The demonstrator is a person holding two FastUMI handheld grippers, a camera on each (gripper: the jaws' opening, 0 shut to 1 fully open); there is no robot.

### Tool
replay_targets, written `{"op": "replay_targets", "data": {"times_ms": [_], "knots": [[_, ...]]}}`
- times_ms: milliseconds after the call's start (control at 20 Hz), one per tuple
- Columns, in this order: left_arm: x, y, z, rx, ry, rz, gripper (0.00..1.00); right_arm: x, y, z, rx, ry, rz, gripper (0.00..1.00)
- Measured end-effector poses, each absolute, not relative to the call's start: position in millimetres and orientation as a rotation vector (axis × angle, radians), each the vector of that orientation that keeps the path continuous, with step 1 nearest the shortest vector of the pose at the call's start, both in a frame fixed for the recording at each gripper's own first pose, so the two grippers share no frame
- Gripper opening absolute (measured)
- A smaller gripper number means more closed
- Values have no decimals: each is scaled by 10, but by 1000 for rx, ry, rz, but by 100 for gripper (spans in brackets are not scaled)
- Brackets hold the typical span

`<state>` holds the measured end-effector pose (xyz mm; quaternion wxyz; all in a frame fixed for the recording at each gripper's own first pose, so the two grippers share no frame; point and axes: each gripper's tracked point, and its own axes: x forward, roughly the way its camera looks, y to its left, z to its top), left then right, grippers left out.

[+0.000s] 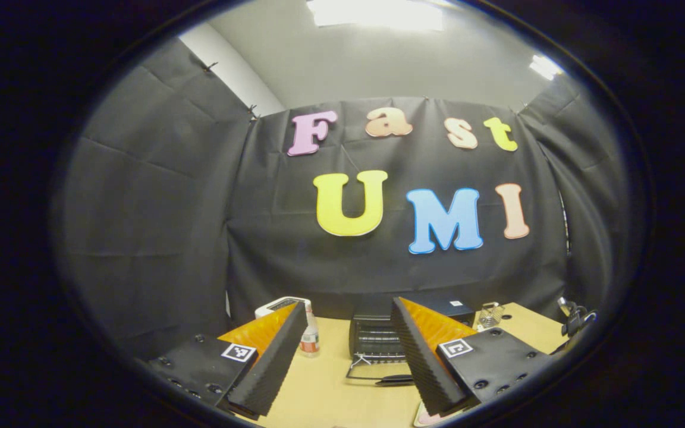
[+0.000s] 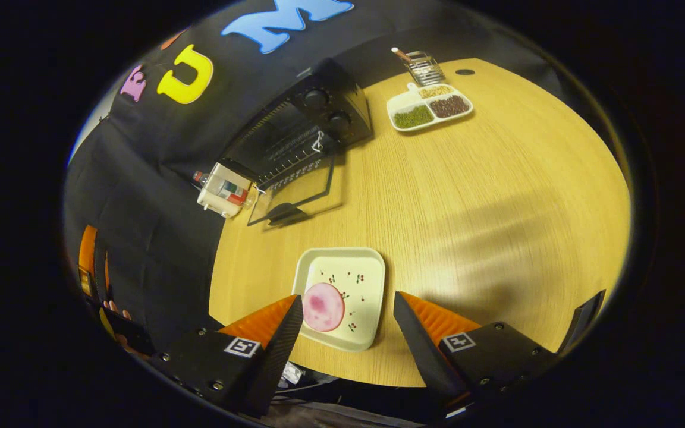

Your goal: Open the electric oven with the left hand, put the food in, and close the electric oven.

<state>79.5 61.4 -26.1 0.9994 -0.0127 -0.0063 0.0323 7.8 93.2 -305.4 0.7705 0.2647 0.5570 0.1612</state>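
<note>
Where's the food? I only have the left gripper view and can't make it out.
Observer: A pink round slice lies on a square white plate near the table's front edge.
Operator: Is the right gripper holding it?
Observer: No. The right gripper hangs over the plate with its jaws apart, gripping nothing.
Operator: Anything on the oven's knob side?
Observer: A divided tray of grains, standing apart from the oven.

Oven (image 2: 301, 139) set at the table's (image 2: 497, 196) back edge, against the booth wall, its door (image 2: 295, 199) let down flat onto the tabletop before it. Toaster (image 2: 222, 190) placed just beside the oven. Plate (image 2: 360, 297) laid near the front edge, food (image 2: 323, 307) on it. Divided dish (image 2: 431, 107) and rack (image 2: 424, 66) placed on the oven's other side.
</note>
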Motion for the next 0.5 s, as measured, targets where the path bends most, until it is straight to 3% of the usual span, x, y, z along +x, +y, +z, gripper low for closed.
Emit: {"op": "replay_targets", "data": {"times_ms": [100,200,250,500], "knots": [[760,735,-301,-14,-8,92,100,73,1006,-3182,611,1268,354,95],[711,820,-342,-17,1,115,100,85,1055,-3304,648,1309,340,73],[704,861,-381,-20,9,125,100,60,1071,-3338,655,1330,339,83],[666,1014,-472,-32,31,154,100,43,1101,-3498,648,1391,352,83]]}}
